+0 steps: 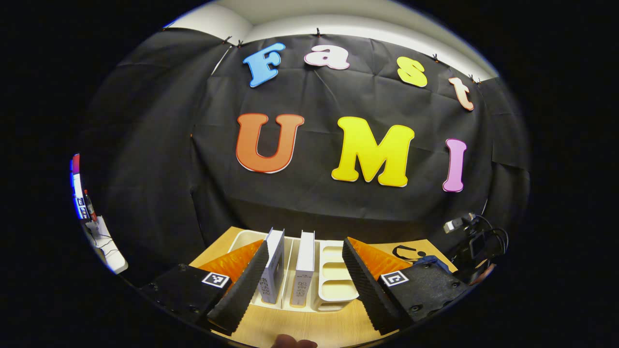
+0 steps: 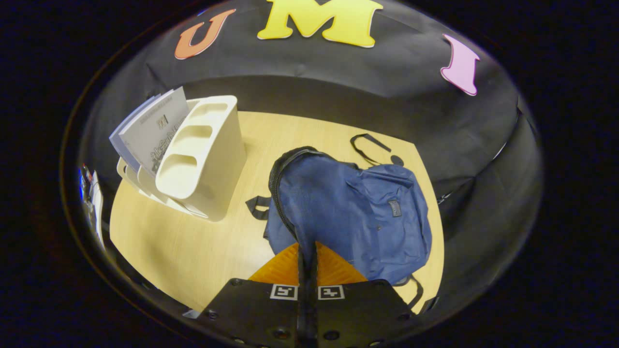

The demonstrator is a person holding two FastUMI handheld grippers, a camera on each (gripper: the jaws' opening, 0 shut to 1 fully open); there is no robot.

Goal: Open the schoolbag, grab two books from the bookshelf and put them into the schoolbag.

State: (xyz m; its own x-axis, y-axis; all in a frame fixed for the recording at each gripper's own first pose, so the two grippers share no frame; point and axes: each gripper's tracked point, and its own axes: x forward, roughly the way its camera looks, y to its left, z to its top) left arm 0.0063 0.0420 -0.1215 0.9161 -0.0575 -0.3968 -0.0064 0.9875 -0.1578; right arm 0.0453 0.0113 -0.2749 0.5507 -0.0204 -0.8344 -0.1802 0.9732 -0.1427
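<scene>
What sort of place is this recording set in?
Probably a staged recording booth: a wooden table against a black cloth wall, set with a white bookshelf and a blue schoolbag.

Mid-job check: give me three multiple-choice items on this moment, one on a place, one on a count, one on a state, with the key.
1. The schoolbag lies
A. on the table
B. inside the bookshelf
C. on the floor

2. Books standing in the bookshelf:
A. none
B. two
C. five

3. The left gripper is
A. shut on a book
B. shut on nothing
C. open

Key: 1 A, the blue bag rests on the wooden top beside the shelf. 2 B, two upright books sit in its slots. 3 C, its fingers stand wide apart before the shelf.
</scene>
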